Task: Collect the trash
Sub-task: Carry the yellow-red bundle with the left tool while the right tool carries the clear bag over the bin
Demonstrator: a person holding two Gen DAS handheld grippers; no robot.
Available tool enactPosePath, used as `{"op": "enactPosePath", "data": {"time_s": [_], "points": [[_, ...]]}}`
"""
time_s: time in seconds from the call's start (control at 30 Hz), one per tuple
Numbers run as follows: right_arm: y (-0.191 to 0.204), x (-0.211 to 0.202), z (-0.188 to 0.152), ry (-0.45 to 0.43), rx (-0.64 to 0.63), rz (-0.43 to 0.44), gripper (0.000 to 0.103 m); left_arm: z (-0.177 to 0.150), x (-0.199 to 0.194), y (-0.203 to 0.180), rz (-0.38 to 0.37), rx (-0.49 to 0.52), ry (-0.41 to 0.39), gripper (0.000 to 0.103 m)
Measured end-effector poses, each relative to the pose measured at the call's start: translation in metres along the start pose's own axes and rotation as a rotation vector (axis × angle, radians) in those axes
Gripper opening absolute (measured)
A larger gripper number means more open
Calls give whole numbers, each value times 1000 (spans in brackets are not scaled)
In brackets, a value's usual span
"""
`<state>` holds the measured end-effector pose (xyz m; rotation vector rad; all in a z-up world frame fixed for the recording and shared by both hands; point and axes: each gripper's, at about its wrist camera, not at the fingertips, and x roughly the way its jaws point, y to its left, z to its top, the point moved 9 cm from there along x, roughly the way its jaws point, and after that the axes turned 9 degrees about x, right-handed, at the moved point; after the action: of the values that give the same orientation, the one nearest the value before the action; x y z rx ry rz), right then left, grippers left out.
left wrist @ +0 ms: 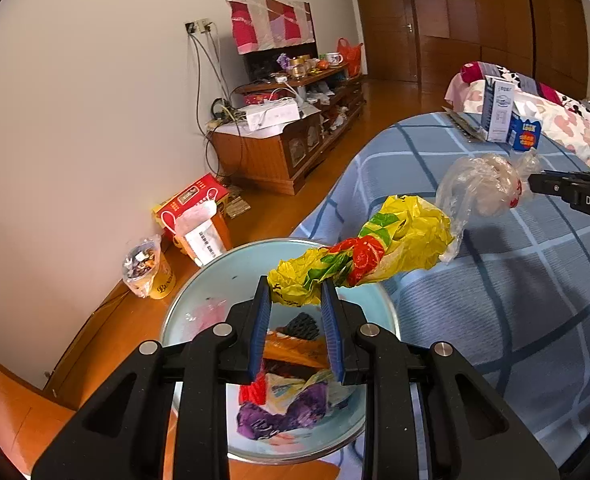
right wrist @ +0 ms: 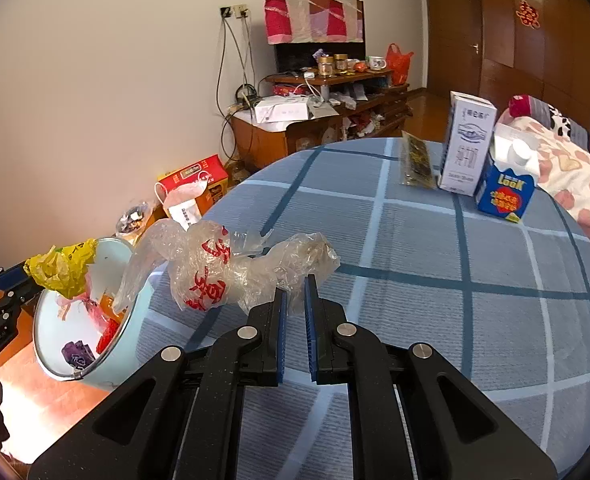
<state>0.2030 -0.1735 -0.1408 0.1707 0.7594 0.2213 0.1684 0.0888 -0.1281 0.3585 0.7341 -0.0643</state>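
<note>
Holding the yellow bag (left wrist: 375, 252) pinched in my left gripper (left wrist: 295, 294), I must reach over the bin (left wrist: 199, 280) before letting go. My right gripper (right wrist: 295, 292) squeezes the clear bag (right wrist: 231, 268), so it drops second.

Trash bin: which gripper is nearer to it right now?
Left. The left gripper holds a yellow bag right above the bin. The right gripper, shut on a clear bag, is over the bed beside the bin.
</note>
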Motion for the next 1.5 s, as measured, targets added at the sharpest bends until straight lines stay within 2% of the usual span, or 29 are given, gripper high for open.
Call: {"op": "enactPosePath", "data": {"time_s": [1.5], "points": [[133,23,-8,39,-216,106,9,-63,-15,102,163,-136,66,25]]}}
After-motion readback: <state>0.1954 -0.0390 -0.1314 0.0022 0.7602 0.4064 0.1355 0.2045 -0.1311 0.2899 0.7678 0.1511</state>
